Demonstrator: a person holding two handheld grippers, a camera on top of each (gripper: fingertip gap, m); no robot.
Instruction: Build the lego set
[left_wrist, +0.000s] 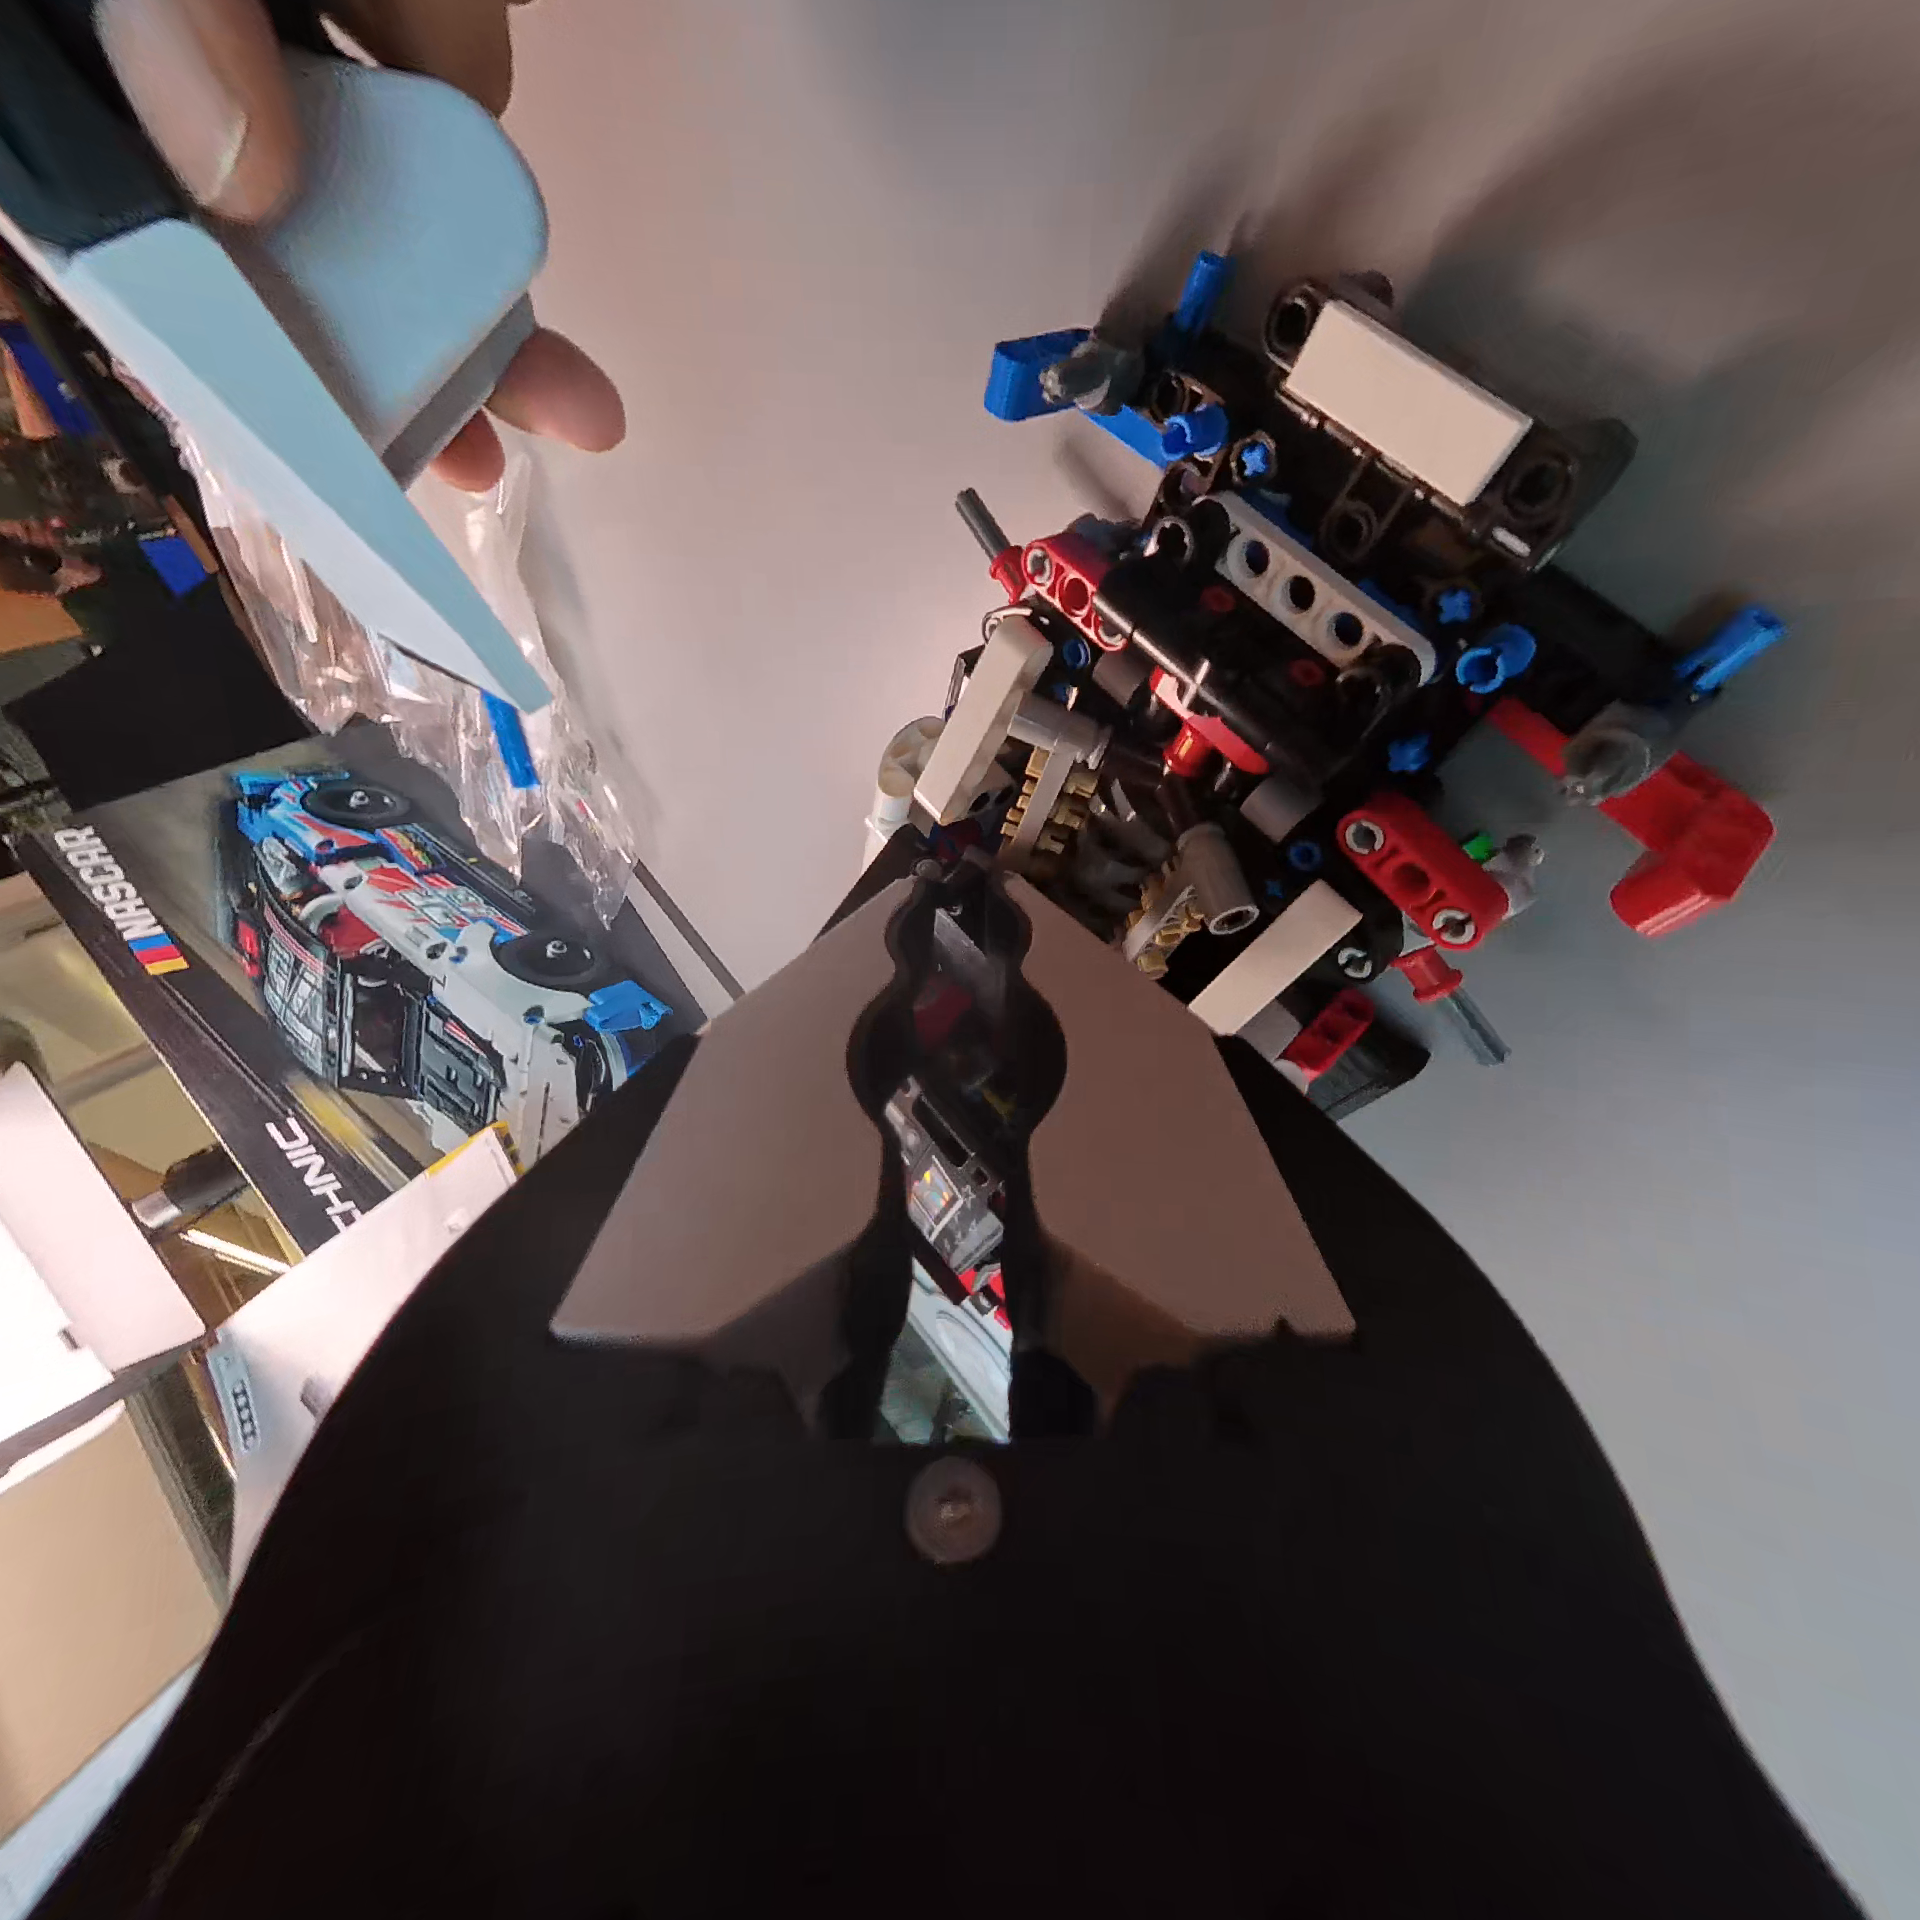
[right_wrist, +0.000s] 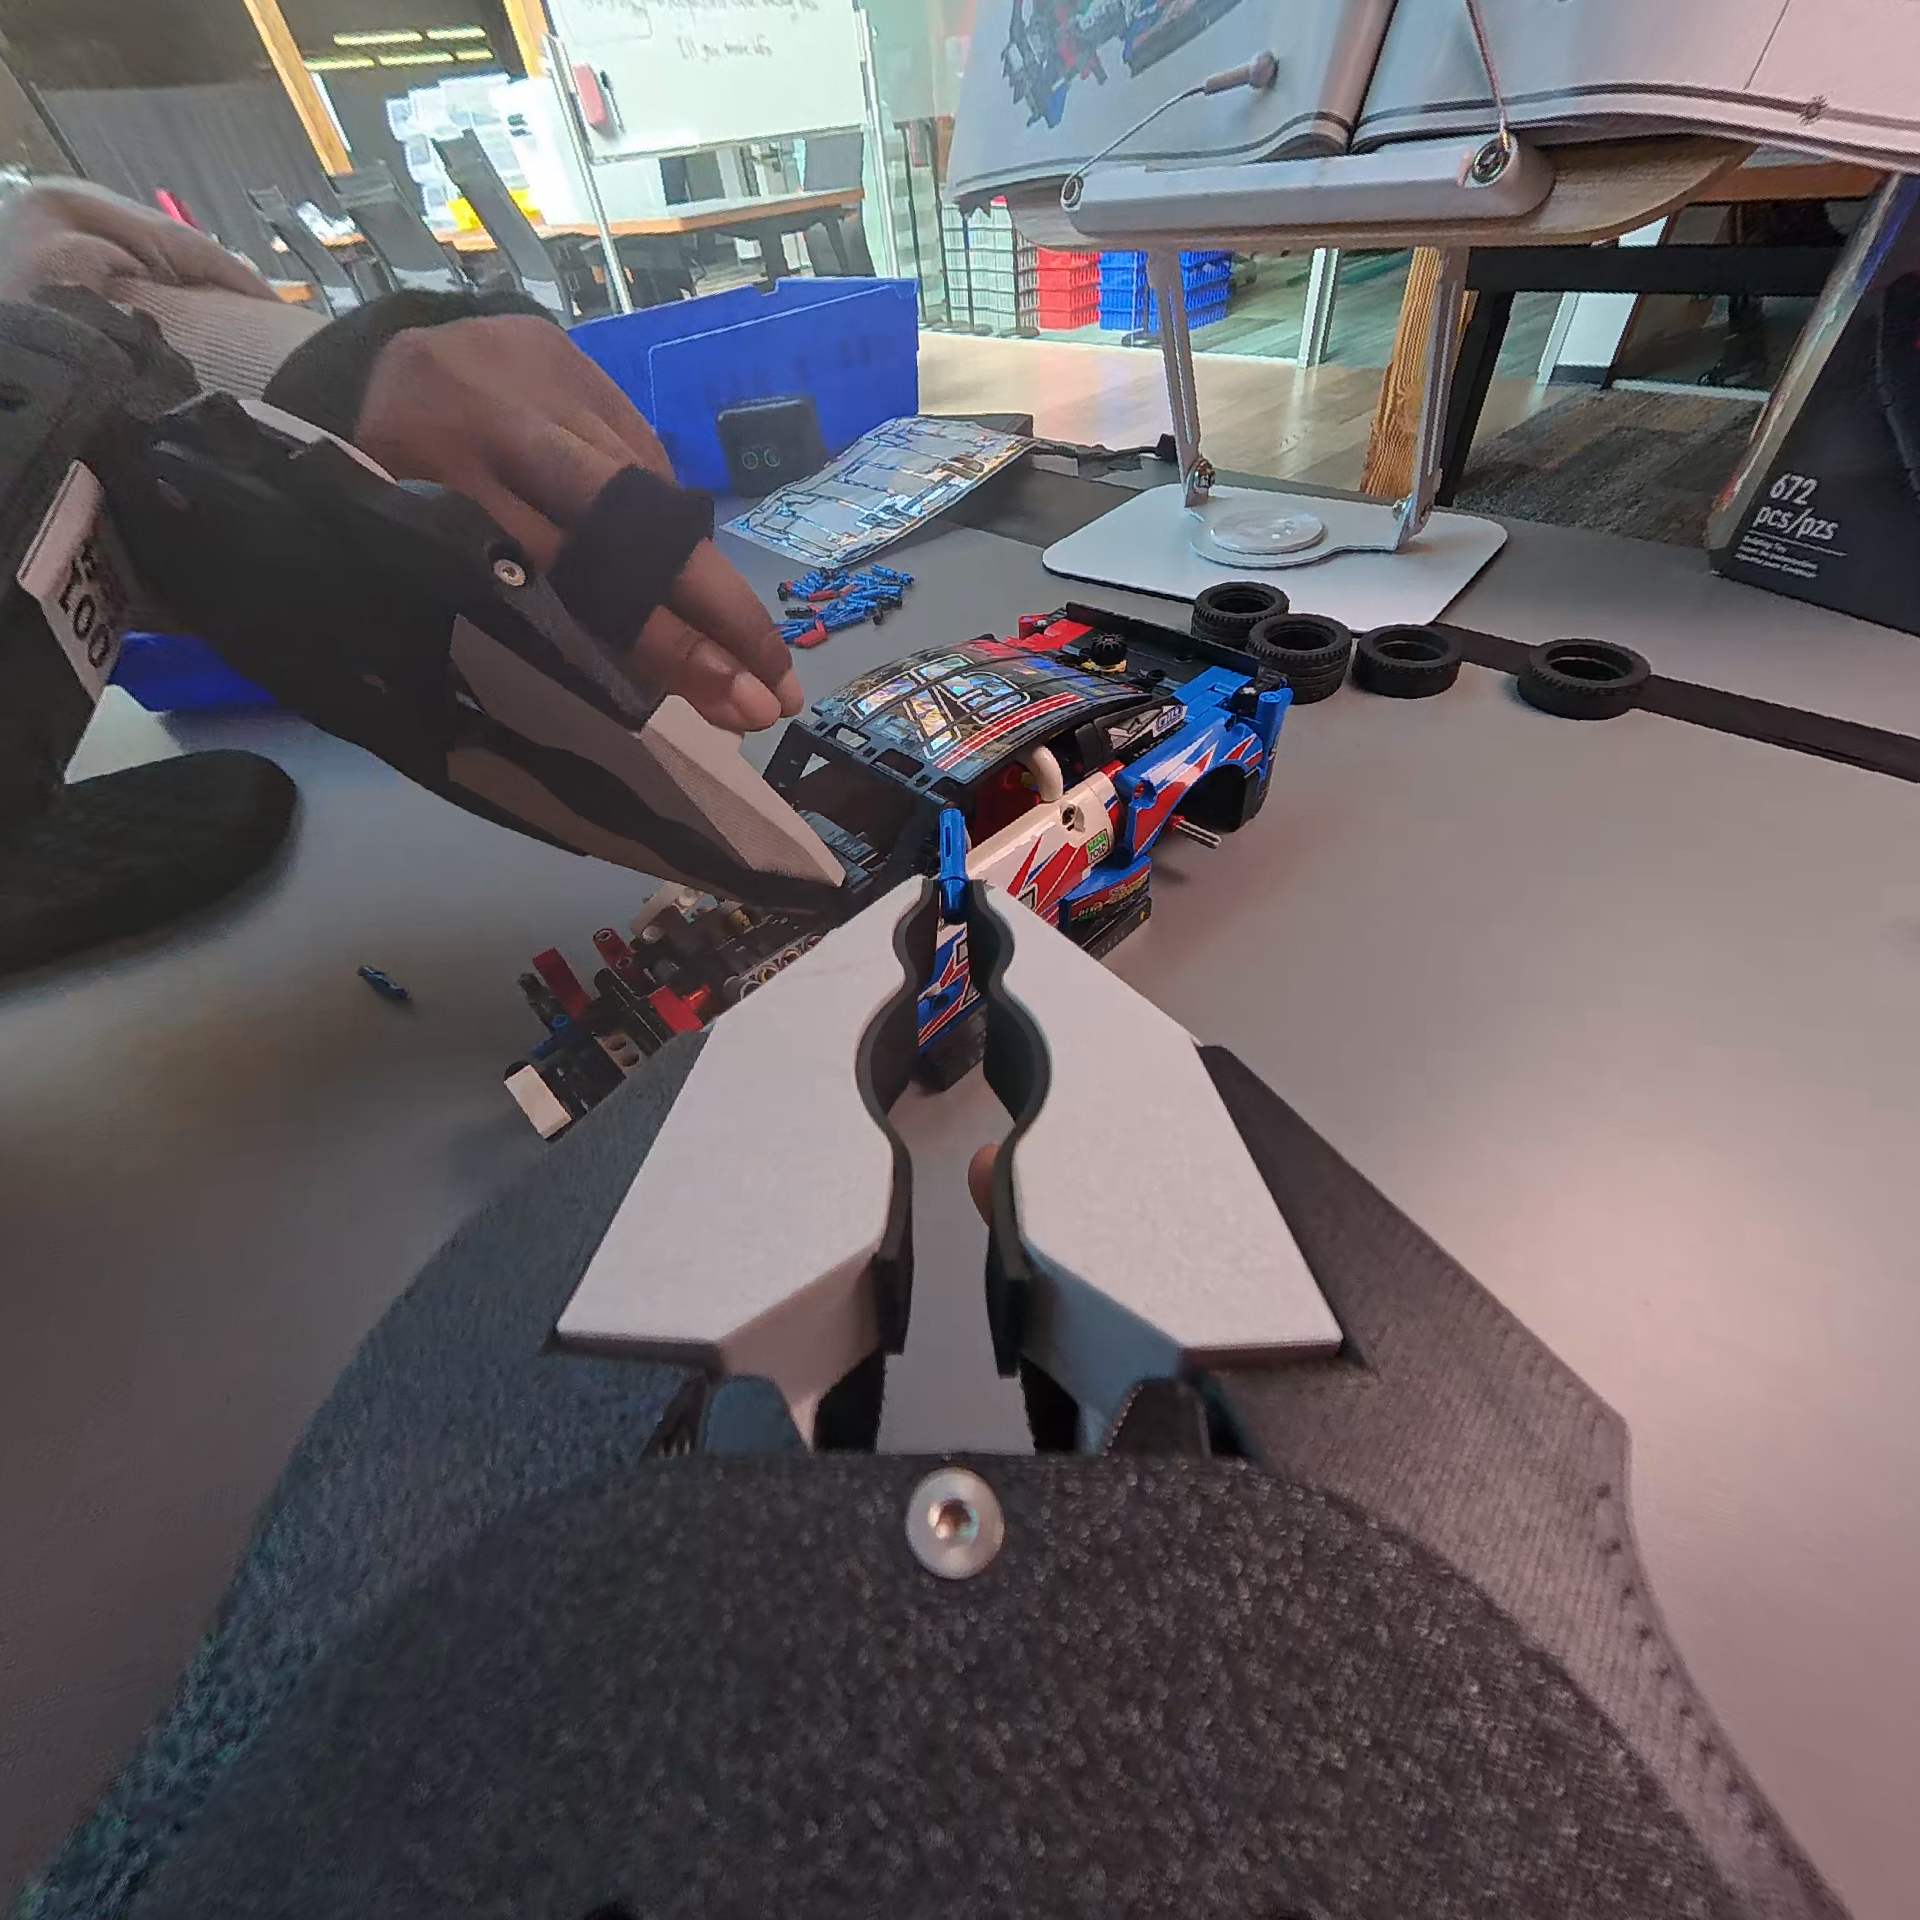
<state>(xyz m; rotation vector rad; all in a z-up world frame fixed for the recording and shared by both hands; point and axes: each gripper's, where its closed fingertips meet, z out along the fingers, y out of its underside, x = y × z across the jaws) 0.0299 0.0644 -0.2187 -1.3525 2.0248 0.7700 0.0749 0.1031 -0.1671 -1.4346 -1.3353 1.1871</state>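
The right gripper (right_wrist: 951, 899) is clamped on a slim blue piece (right_wrist: 951, 847), pinched only by its lower end at the centre of the right wrist view, and that thin hold is the main risk: a sideways push while seating the piece could twist it between the tips or flick it loose. The car body (right_wrist: 1039, 727), roofed and stickered, sits just behind it at mid-frame, with the open chassis (left_wrist: 1351, 675) lying beside it in the upper right of the left wrist view. The left gripper (left_wrist: 961, 883) has its jaws drawn together with the tips at the seam between body and chassis; whether they nip anything I cannot tell. If it bears down too hard there, it could pop pins or gears out of the unfinished frame, or slide the model across the table (right_wrist: 1455, 1039), which looks smooth, grey and slippery. A stray pin (right_wrist: 382, 982) at left-centre could be swept off by a sleeve. Four tyres (right_wrist: 1299, 655) wait in the upper right, near the instruction booklet (right_wrist: 1351, 104) on its stand. The set's box (left_wrist: 416, 935) and a clear bag (left_wrist: 468, 665) lie at the left of the left wrist view. Beyond is an open workroom with a whiteboard (right_wrist: 717, 73) and a blue bin (right_wrist: 748, 353) at the top
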